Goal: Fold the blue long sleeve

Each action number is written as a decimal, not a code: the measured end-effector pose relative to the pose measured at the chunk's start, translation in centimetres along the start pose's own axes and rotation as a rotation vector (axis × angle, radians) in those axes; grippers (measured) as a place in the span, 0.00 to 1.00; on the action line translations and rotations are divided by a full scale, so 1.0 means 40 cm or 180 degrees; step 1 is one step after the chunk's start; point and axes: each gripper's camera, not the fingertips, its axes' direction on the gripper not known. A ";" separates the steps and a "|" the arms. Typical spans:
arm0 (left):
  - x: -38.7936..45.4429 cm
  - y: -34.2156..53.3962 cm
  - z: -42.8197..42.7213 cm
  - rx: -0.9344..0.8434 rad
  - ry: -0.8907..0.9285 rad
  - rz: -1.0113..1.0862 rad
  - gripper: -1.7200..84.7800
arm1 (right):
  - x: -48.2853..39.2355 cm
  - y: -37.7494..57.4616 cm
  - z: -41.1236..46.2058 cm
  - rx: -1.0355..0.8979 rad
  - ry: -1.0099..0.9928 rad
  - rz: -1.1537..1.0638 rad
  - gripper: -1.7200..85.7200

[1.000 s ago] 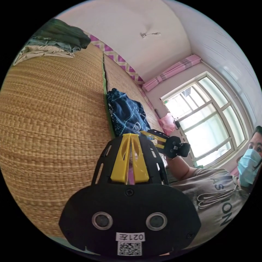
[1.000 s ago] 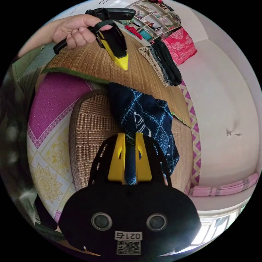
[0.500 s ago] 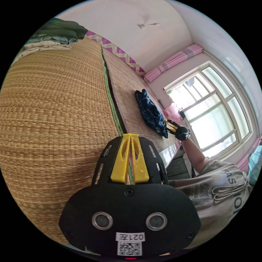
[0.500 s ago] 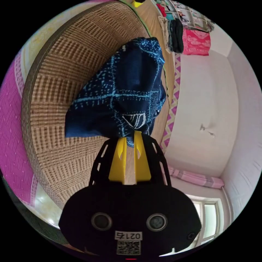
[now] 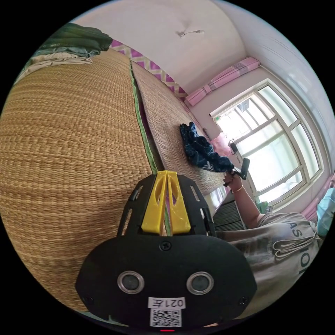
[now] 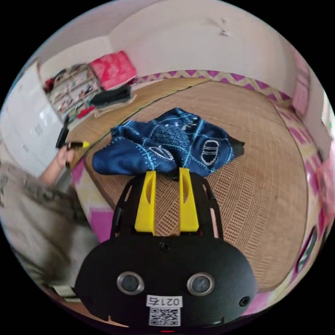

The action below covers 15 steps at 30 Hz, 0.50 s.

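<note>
Now the blue long sleeve (image 6: 164, 144) is lying bunched on the woven mat (image 6: 265, 181); soft and light, best pinched at a hem. Right gripper (image 6: 166, 172) is hovering, fingers apart; left gripper (image 5: 166, 173) is holding its fingers together.

Bright window (image 5: 268, 146), pink curtains (image 5: 223, 77), woven straw mats (image 5: 69, 139)

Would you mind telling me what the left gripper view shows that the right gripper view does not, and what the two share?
Left gripper view alone: the window, the pink curtain, and the left gripper with its jaws together, holding nothing. Right gripper view alone: cluttered shelves, a red cloth, and the right gripper with jaws apart just short of the garment. Both: the crumpled blue long sleeve on the woven mat, and a stack of folded clothes.
</note>
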 end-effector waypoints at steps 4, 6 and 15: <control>-0.002 -0.004 0.004 0.0033 0.0011 0.0006 0.01 | 0.010 0.125 -0.002 -0.0166 0.0159 -0.0541 0.16; -0.002 -0.010 0.013 0.0000 0.0006 0.0018 0.01 | 0.219 0.200 -0.009 0.0218 -0.0410 0.0903 0.16; -0.018 -0.021 0.038 0.0014 0.0020 0.0007 0.01 | 0.530 0.449 0.271 0.0585 -0.1896 0.3104 0.20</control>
